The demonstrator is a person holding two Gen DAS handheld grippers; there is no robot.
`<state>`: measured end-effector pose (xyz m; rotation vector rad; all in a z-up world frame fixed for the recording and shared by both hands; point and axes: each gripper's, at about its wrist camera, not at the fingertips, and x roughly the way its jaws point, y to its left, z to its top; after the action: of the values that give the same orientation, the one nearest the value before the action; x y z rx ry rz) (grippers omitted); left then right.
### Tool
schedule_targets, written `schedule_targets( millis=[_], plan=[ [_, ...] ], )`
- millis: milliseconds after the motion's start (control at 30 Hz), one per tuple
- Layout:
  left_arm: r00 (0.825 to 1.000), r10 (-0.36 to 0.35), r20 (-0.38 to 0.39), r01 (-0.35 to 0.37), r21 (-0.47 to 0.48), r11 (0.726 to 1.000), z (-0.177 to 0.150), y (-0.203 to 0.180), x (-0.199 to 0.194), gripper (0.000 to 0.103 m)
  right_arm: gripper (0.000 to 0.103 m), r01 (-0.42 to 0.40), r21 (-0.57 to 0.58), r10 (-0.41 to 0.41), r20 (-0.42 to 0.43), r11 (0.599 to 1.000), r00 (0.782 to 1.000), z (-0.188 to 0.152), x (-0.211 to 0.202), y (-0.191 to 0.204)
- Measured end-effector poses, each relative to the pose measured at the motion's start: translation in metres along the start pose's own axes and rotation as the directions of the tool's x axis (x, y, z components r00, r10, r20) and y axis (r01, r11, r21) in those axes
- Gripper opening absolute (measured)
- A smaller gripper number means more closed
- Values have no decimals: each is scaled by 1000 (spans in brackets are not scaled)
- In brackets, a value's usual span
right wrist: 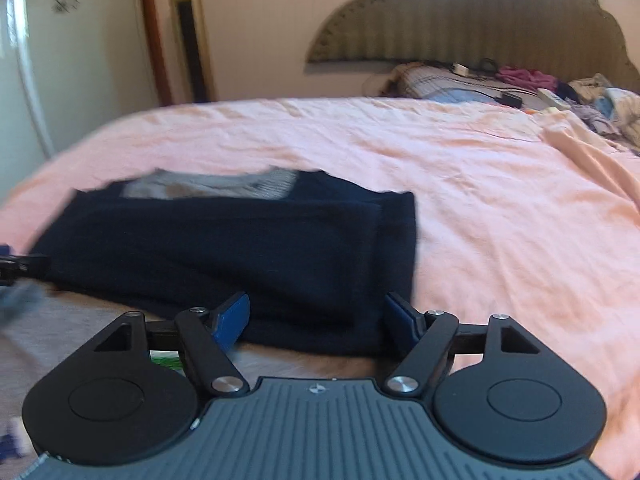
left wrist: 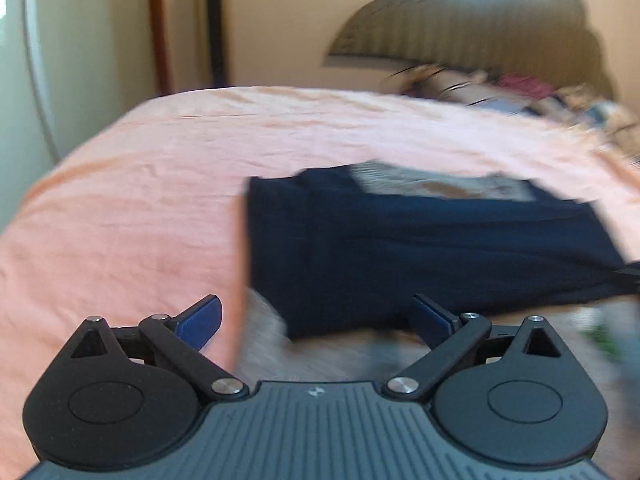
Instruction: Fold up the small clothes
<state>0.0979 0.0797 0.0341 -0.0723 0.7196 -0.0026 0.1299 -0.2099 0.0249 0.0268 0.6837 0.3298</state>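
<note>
A dark navy garment (left wrist: 420,248) lies partly folded on the pink bedsheet (left wrist: 140,184), with a grey printed part (left wrist: 432,186) showing at its far edge. My left gripper (left wrist: 316,316) is open and empty, just short of the garment's near left corner. In the right wrist view the same navy garment (right wrist: 240,248) lies ahead and left, its grey part (right wrist: 208,186) at the back. My right gripper (right wrist: 316,312) is open and empty at the garment's near right corner. A grey cloth (right wrist: 80,320) lies under the garment's near edge.
A pile of mixed clothes and cables (right wrist: 520,88) sits at the far right by the padded headboard (right wrist: 480,28). A dark tower fan (right wrist: 192,40) stands by the wall beyond the bed's far left. The bedsheet (right wrist: 500,200) spreads right of the garment.
</note>
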Motion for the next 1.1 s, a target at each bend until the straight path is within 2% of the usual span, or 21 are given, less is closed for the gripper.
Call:
schedule_targets(
  millis=[67, 133, 167, 200, 267, 333, 400, 500, 533, 600, 633, 700, 733, 800, 833, 867, 933, 967, 1000, 1067, 1100],
  plan=[
    [999, -36, -13, 36, 29, 999, -15, -13, -9, 101, 86, -17, -42, 16, -28, 999, 999, -11, -3, 16],
    [998, 1, -62, 5, 96, 995, -34, -21, 0, 101, 87, 22, -109, -32, -91, 994, 995, -28, 7, 23],
    [1000, 11, -23, -7, 145, 989, -44, -21, 0, 103, 94, 33, -149, -40, -42, 988, 998, -37, 3, 22],
    [1000, 1, -15, 1, 145, 990, -46, -16, -3, 103, 98, 39, -119, -45, -48, 992, 998, -37, 1, 14],
    [998, 61, -27, -57, 134, 989, -43, -10, -8, 103, 95, 104, -76, -109, -66, 992, 992, -33, -6, 2],
    [994, 101, -29, -96, 131, 987, -43, -10, -18, 103, 85, 131, -57, -135, -74, 990, 988, -31, -19, 5],
    [997, 62, -45, -58, 85, 995, -48, -17, -33, 103, 81, 86, -54, -90, -68, 995, 994, -34, -33, 21],
    [998, 9, -61, -4, 79, 997, -66, -35, -44, 103, 90, -3, -95, -6, -87, 995, 996, -52, -41, 51],
    [997, 16, -72, -7, 116, 993, -75, -41, -43, 103, 91, -5, -118, -8, -113, 993, 994, -60, -38, 57],
    [1000, 12, -21, -9, 155, 988, -86, -35, -48, 103, 102, 23, -191, -34, -53, 981, 998, -78, -42, 58],
    [1000, 8, -30, -4, 138, 990, -84, -25, -49, 103, 103, 10, -117, -17, -65, 993, 998, -76, -46, 44],
    [998, 54, -33, -50, 114, 992, -81, -4, -50, 103, 102, 94, -105, -102, -72, 990, 992, -73, -49, 26],
    [998, 57, -39, -53, 106, 993, -80, 2, -52, 103, 102, 105, -91, -112, -75, 990, 991, -73, -53, 21],
    [995, 92, -49, -87, 96, 992, -78, -1, -62, 103, 90, 125, -66, -131, -89, 990, 987, -69, -64, 26],
    [995, 86, -45, -82, 89, 993, -79, -6, -69, 103, 89, 104, -68, -109, -84, 992, 990, -68, -70, 34],
    [998, 36, -41, -33, 87, 996, -82, -12, -77, 103, 91, 49, -81, -55, -74, 996, 996, -70, -76, 46],
    [999, -9, -43, 14, 130, 991, -94, -30, -84, 103, 98, -18, -125, 7, -90, 992, 996, -78, -79, 64],
    [999, 5, -46, 3, 173, 985, -103, -37, -83, 103, 99, -25, -158, 6, -124, 987, 992, -87, -74, 71],
    [999, 21, -34, -14, 196, 980, -111, -38, -82, 103, 103, -14, -192, -8, -111, 981, 994, -97, -73, 72],
    [1000, 9, -27, -5, 135, 991, -115, -21, -86, 103, 103, -25, -147, 15, -72, 989, 997, -102, -80, 54],
    [999, 42, -31, -38, 114, 993, -114, -12, -88, 103, 103, 29, -142, -40, -76, 989, 996, -101, -82, 47]
  ],
)
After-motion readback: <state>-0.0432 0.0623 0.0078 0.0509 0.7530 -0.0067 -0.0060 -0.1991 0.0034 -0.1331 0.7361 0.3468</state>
